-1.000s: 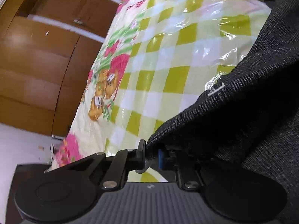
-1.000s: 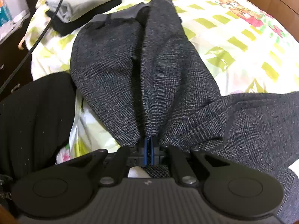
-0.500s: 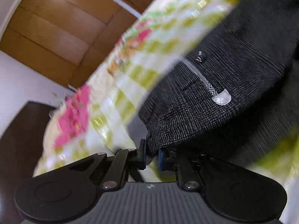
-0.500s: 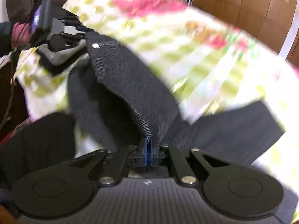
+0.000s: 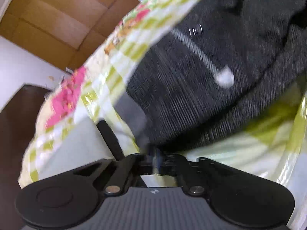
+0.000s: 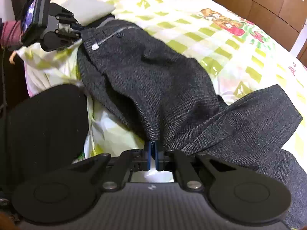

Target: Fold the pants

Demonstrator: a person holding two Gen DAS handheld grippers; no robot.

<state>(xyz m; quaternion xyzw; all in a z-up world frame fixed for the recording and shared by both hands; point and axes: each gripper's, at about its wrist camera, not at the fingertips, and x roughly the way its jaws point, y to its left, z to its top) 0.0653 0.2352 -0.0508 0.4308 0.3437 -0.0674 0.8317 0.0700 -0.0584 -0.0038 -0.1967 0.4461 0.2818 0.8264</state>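
The dark grey checked pants (image 6: 153, 72) lie on the flowered bed sheet (image 6: 211, 28), back pocket with its white tab (image 6: 95, 47) facing up. My left gripper (image 6: 79, 31) is at the waistband corner at the far left, its jaws closing on the cloth. In the left wrist view the blurred pants (image 5: 191, 95) run down into the left gripper (image 5: 154, 153), whose pads are nearly together. My right gripper (image 6: 153, 147) is shut on a fold of the pants at the near edge. One leg (image 6: 259, 115) spreads off to the right.
A folded pale cloth (image 6: 86, 7) lies at the back left of the bed. A black garment (image 6: 44, 124) covers the near left. Wooden wardrobe doors (image 6: 268, 3) stand beyond the bed's right side. A pink sleeve (image 6: 11, 32) shows behind the left gripper.
The left gripper has swung the waistband over and down to the left, so the pocket side now faces up. Its jaws have drawn closer. The right gripper kept its grip and shifted slightly.
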